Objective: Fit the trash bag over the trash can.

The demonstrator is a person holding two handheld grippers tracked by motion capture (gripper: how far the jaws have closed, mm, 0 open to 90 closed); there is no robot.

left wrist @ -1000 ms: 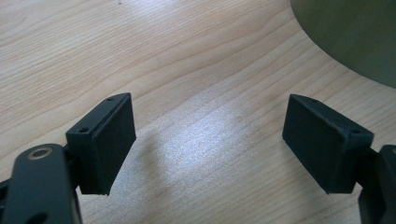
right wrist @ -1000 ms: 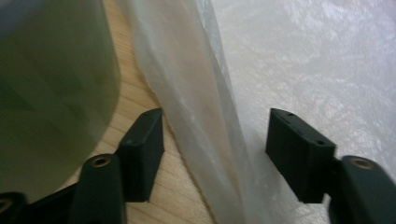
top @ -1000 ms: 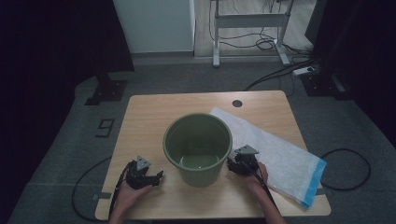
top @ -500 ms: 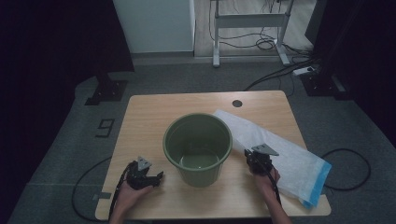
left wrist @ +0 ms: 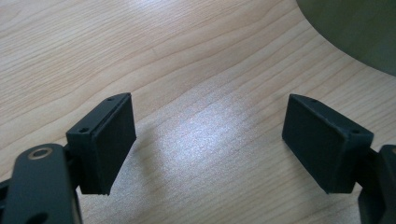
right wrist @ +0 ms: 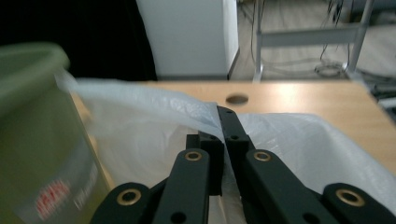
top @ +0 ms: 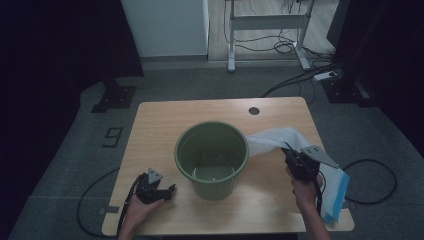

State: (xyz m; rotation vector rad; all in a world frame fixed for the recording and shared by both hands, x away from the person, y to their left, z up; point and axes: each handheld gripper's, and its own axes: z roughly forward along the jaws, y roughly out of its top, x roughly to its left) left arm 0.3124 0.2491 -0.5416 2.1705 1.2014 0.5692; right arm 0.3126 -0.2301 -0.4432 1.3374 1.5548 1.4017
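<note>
At the left, the left tool [top: 156,189] rests on the wooden surface [top: 155,130], its jaws spread wide with bare wood between them, just beside the green bucket [top: 212,159]. The bucket stands upright mid-surface. To its right, the right tool [top: 296,159] is clenched on a fold of the white plastic bag [top: 272,141], lifting it off the surface near the bucket's rim; the bag's far end trails to the right edge.

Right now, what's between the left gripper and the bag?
The green bucket stands between the left gripper and the bag, as the high view shows.
</note>
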